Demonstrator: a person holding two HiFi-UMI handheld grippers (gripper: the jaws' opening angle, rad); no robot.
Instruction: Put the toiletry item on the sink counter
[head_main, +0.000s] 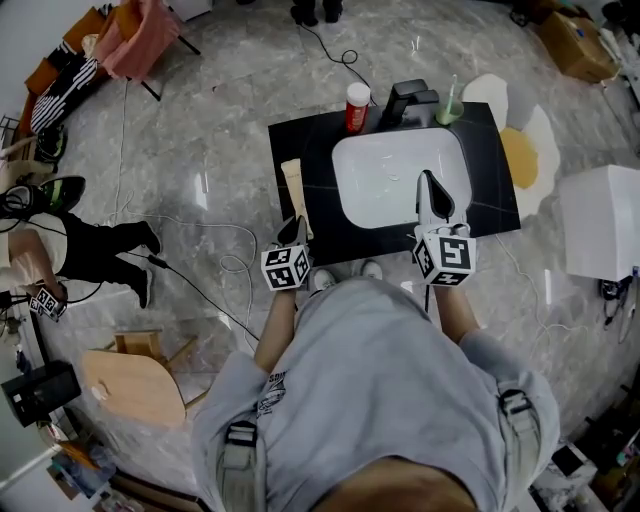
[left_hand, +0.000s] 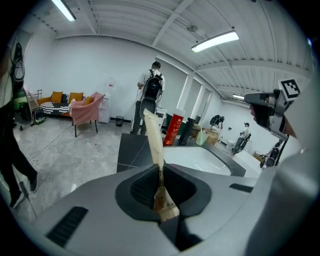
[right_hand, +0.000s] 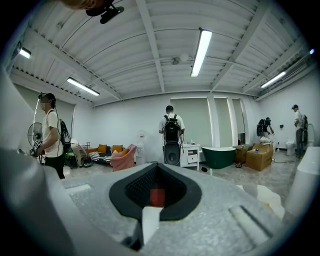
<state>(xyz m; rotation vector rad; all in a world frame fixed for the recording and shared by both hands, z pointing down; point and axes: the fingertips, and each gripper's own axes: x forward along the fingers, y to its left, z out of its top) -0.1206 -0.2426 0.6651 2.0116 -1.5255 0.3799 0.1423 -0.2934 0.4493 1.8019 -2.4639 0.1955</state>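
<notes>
- Floor: grey marble, open on the counter's left. Loose cables trail there, and a seated person's legs lie further left, well apart from the counter.
- White box stands to the right of the counter, with an egg-shaped rug between the two.
- Counter: black top, with narrow bare strips left and right of the basin. The person stands at its near edge.
- Basin: white, takes up most of the counter's middle.
- Left tool: pressed together on the crimped end of the toiletry tube, held over the near part of the left strip.
- Right tool: pads pressed together, nothing pinched. It hovers over the basin's right rim.
- Toiletry tube: cream, long. It runs away from the person above the left strip and tilts upward from the pads. Cannot tell whether its far end touches the counter.
- Faucet: black, at the back rim behind the basin.
- Red bottle: upright, just left of the faucet, beyond the tube's far end.
- Green cup: just right of the faucet, with a toothbrush in it.
</notes>
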